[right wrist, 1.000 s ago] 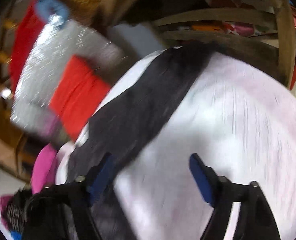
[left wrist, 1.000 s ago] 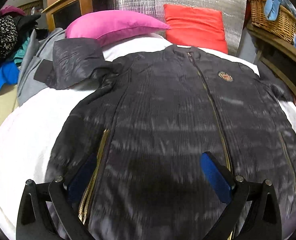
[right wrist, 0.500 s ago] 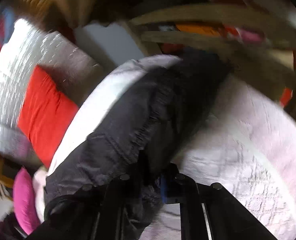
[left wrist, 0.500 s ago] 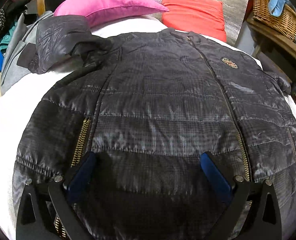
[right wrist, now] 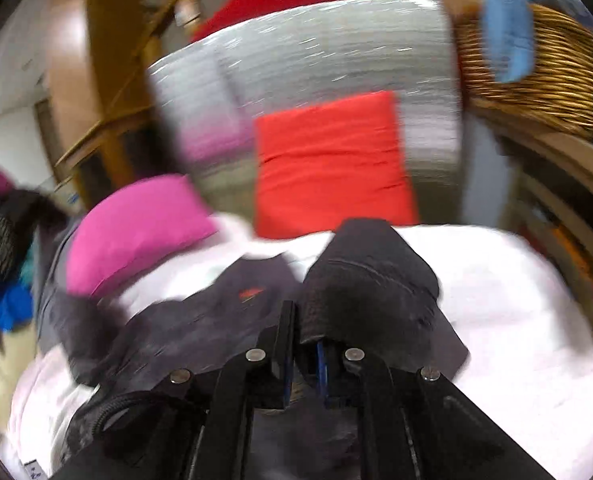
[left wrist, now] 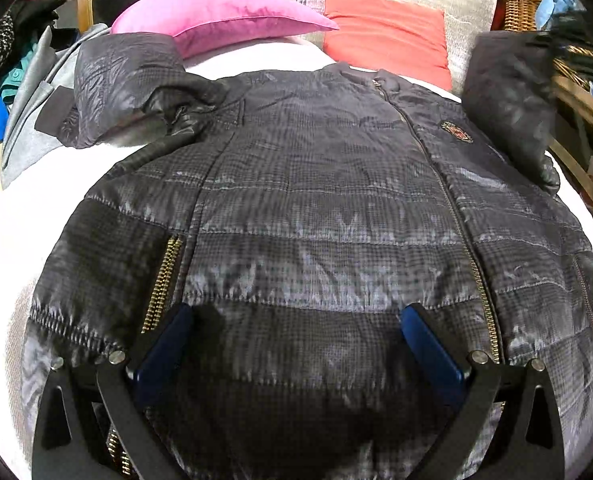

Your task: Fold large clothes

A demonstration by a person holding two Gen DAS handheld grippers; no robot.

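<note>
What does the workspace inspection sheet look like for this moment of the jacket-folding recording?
Surface: white bedcover, mostly covered.
Job's things: dark quilted jacket flat, zipped; right sleeve lifted, left sleeve crumpled near the pink pillow.
Clutter: clothes pile at left edge.
Grippers: left gripper open over the hem; right gripper shut on the sleeve cuff.
Cables: nothing seen.
Surroundings: red cushion, wicker basket, wooden furniture.
</note>
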